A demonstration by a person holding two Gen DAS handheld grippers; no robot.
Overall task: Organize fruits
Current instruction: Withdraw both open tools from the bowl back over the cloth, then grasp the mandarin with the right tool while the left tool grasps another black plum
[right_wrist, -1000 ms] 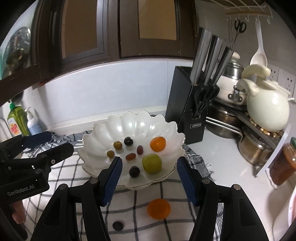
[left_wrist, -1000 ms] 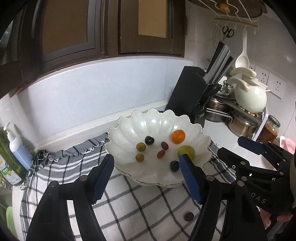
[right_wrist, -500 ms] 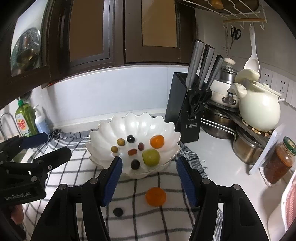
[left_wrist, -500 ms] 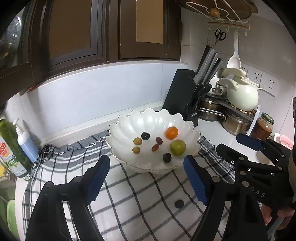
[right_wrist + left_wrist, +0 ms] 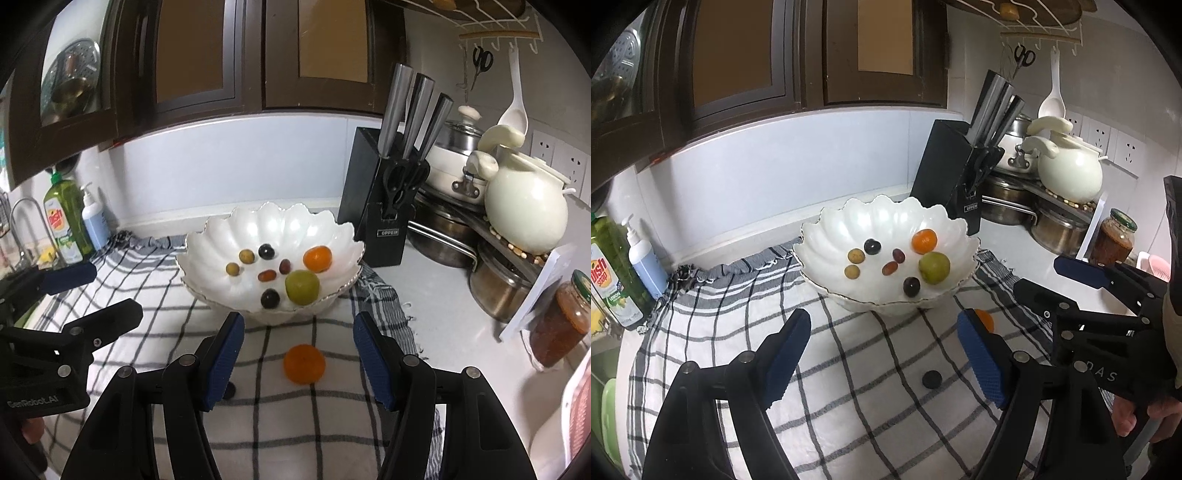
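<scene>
Grippers pull back from the bowl [image 5: 207,236] as we watch, left gripper [image 5: 882,354] and right gripper [image 5: 297,360] both wide open and empty, leaving the tangerine [image 5: 304,364] and dark grape [image 5: 931,379] on the cloth [image 5: 849,413] to collect.

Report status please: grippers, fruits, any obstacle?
Left gripper and right gripper open, empty. Orange and dark grape on checked cloth, outside bowl. No obstacle seen.

Bare checked cloth [image 5: 332,406] lies open ahead of my right gripper [image 5: 299,358] up to the loose orange [image 5: 304,364]. At twelve o'clock the bowl [image 5: 207,258] blocks the way; at two the knife block [image 5: 373,206] and pots [image 5: 439,240] crowd the bench.
</scene>
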